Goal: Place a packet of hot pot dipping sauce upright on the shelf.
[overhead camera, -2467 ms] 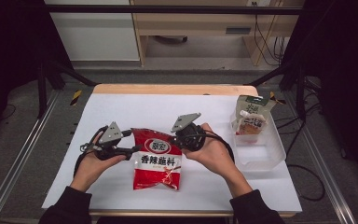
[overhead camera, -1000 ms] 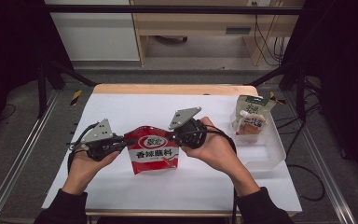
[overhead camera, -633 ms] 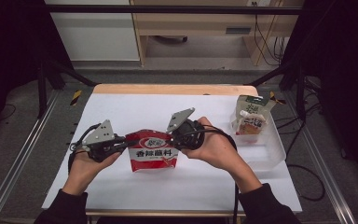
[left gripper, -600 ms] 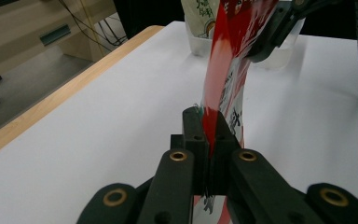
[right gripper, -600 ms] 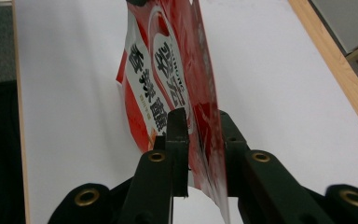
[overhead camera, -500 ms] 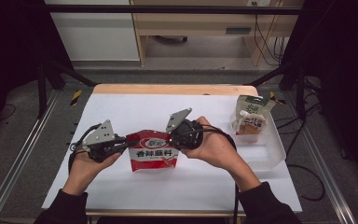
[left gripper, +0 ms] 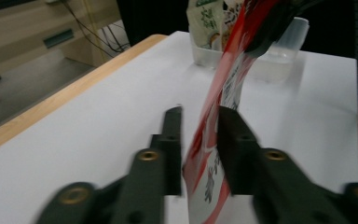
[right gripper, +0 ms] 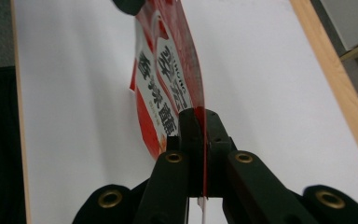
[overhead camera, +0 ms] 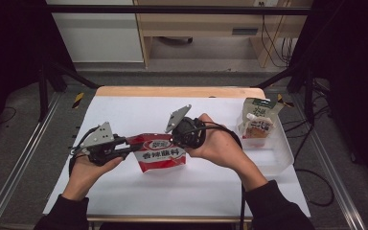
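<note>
Stretching across the white table [overhead camera: 124, 191], the red snack pouch [overhead camera: 162, 152] hangs lifted at centre between 2 grippers. Right gripper [right gripper: 200, 122] pinches its 3 o'clock edge, jaws pressed tight; left gripper [left gripper: 199, 140] straddles the 9 o'clock edge, jaws slightly apart.

Your left gripper [overhead camera: 127, 149] and right gripper [overhead camera: 172, 137] are black, each topped by a grey triangular plate, with brass-ringed jaw screws, trailing black cables; your sleeves are dark.

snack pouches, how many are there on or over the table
2: a red snack pouch held up between the left gripper and right gripper, and a green-topped pouch standing in the clear plastic bin.
</note>
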Demonstrator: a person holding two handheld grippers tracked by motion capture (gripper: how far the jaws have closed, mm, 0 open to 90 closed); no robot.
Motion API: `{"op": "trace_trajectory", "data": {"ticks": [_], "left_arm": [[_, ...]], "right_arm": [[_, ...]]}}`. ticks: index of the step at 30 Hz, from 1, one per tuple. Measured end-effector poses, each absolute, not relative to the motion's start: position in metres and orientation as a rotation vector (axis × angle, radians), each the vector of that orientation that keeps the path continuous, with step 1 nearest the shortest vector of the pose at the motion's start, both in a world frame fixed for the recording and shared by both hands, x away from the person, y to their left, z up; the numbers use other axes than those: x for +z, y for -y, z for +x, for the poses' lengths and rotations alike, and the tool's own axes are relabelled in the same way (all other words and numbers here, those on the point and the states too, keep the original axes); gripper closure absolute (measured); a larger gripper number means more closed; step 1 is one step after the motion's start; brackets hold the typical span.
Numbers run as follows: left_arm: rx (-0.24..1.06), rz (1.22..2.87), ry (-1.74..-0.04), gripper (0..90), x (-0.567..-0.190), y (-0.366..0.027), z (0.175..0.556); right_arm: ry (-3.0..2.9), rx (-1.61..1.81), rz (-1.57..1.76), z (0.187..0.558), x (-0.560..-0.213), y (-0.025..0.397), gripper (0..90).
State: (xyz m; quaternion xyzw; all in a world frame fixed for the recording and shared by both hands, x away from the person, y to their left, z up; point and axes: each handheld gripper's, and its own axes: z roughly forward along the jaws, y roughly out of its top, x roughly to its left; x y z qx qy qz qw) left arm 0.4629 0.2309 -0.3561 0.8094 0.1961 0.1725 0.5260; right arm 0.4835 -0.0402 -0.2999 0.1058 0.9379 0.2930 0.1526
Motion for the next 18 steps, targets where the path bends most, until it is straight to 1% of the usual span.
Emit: {"op": "trace_trajectory", "data": {"ticks": [1,5,6,13,18], "left_arm": [[0.408,1.928,-0.469,62.3,-0.357,-0.231,0.463],[0.425,1.946,-0.482,43.8,-0.362,-0.231,0.464],[0.422,1.946,-0.498,40.7,-0.365,-0.231,0.464],[0.435,2.018,-0.585,24.2,-0.39,-0.23,0.472],[0.442,2.067,-0.635,16.4,-0.405,-0.228,0.475]], "right_arm": [[-2.685,0.825,0.307,0.484,-0.296,0.04,90.0],[-2.667,0.779,0.292,0.489,-0.282,0.045,89.9],[-2.664,0.778,0.3,0.491,-0.279,0.047,89.9],[-2.65,0.802,0.34,0.499,-0.267,0.065,89.9],[-2.649,0.799,0.355,0.502,-0.265,0.076,89.9]]}}
